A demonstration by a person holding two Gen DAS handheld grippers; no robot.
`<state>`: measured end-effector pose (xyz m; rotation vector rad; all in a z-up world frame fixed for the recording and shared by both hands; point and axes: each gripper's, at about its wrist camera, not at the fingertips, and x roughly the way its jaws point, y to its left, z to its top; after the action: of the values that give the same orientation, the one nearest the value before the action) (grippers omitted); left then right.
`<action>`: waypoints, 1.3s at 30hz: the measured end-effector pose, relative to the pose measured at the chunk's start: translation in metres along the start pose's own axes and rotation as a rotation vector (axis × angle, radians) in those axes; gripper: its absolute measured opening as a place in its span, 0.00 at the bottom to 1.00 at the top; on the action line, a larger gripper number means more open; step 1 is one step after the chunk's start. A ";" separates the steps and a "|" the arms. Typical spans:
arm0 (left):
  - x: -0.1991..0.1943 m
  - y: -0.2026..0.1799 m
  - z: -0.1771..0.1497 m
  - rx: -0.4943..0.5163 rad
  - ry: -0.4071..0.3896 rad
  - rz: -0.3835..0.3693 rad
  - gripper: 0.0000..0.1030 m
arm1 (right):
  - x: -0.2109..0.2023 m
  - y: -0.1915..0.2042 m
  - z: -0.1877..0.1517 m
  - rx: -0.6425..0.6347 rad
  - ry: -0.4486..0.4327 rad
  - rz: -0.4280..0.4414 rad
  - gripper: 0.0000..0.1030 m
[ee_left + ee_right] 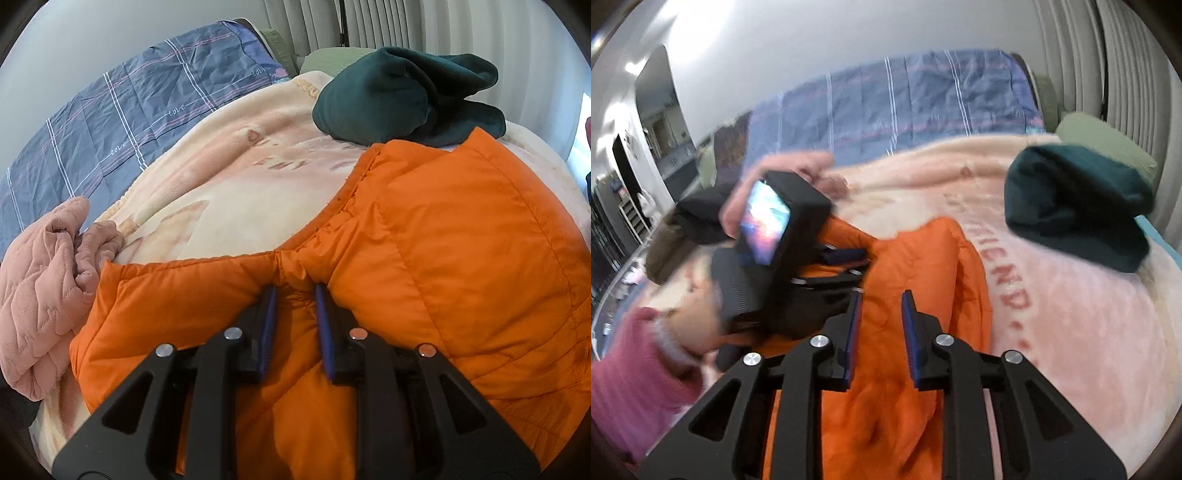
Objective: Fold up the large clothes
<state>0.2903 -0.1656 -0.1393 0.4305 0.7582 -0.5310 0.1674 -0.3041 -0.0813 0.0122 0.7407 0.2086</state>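
Observation:
A puffy orange jacket [443, 258] lies spread on a cream blanket [221, 184] on the bed. In the left wrist view my left gripper [295, 295] is shut on a bunched fold of it where the sleeve meets the body. The right wrist view is blurred. There my right gripper [881, 299] has narrow jaws with the orange jacket [923, 266] pinched between its blue pads and draped underneath. My left gripper [857, 264] shows there too, at the left, with its camera body above it, biting the same jacket.
A folded dark green garment [406, 99] sits at the far right of the blanket. A pink quilted garment [44, 277] is heaped at the left. Behind lie a blue plaid quilt [110, 118] and a green pillow [1108, 140]. A person's pink sleeve [628, 387] is at lower left.

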 end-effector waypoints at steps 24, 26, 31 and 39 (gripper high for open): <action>-0.100 -0.033 -0.058 0.148 -0.075 -0.160 0.55 | 0.031 -0.021 -0.039 0.063 -0.051 -0.019 0.10; -0.087 -0.044 -0.071 0.171 -0.071 -0.114 0.55 | 0.021 -0.023 -0.039 0.069 -0.042 -0.020 0.12; -0.084 -0.050 -0.077 0.171 -0.055 -0.092 0.54 | -0.057 -0.023 -0.074 0.171 -0.092 0.085 0.16; -0.082 -0.048 -0.078 0.168 -0.041 -0.136 0.54 | -0.049 0.005 -0.140 0.102 0.010 -0.022 0.09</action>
<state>0.1712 -0.1368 -0.1381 0.5240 0.7097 -0.7324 0.0373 -0.3174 -0.1516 0.0994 0.7602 0.1498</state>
